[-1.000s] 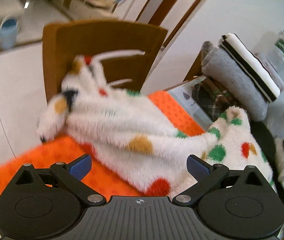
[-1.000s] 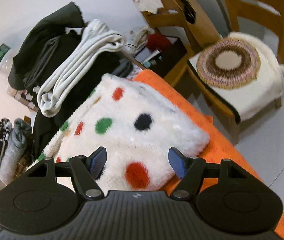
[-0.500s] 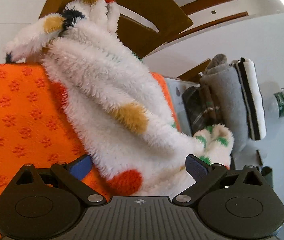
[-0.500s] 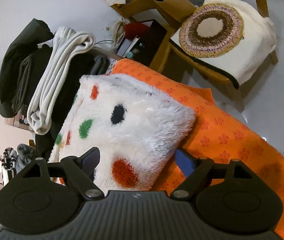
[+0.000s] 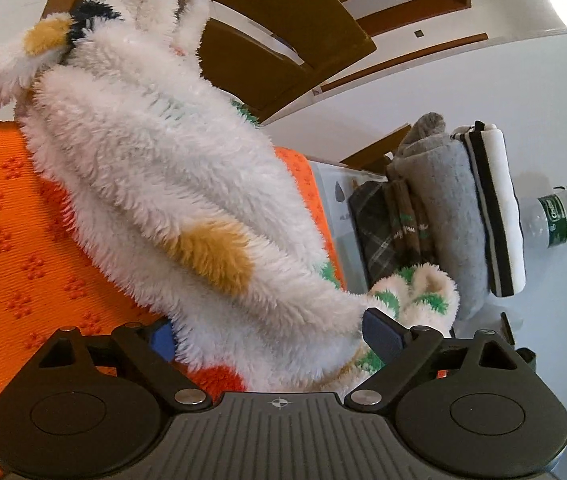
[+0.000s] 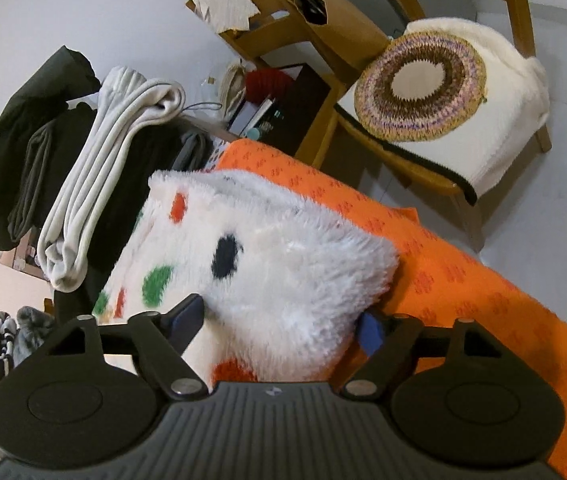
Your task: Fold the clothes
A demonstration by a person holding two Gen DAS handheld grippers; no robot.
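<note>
Left hand-held gripper (image 5: 269,334) rolled to one side, so that the scene leans across its view; blue pads (image 5: 379,334) set wide, with a thick fold of the fluffy white fleece garment with coloured polka dots (image 5: 171,184) bunched between them. Pads touching the pile on both sides, though whether truly clamped or only straddling cannot be told. Fleece stretched from the near jaws up and away to the far left, over the orange textured mat with a raised flower pattern (image 5: 7,240) covering the worktop. Beyond its far end, a brown wooden chair back (image 5: 283,28). To the right, a stack of folded grey and black-and-white striped clothes (image 5: 463,216), and past that a clear plastic bottle with a green label (image 5: 559,220).

Right hand-held gripper (image 6: 281,326) angled down over the near corner of the same garment (image 6: 279,268), likewise spread wide, pads buried in the fleece at either side; grip equally unclear. Folded fleece lying on the orange mat (image 6: 463,280). Far left, a heap of dark clothes with a folded cream ribbed garment (image 6: 99,176) draped over it. Far right, a wooden chair carrying a round crocheted cushion (image 6: 421,86).
</note>
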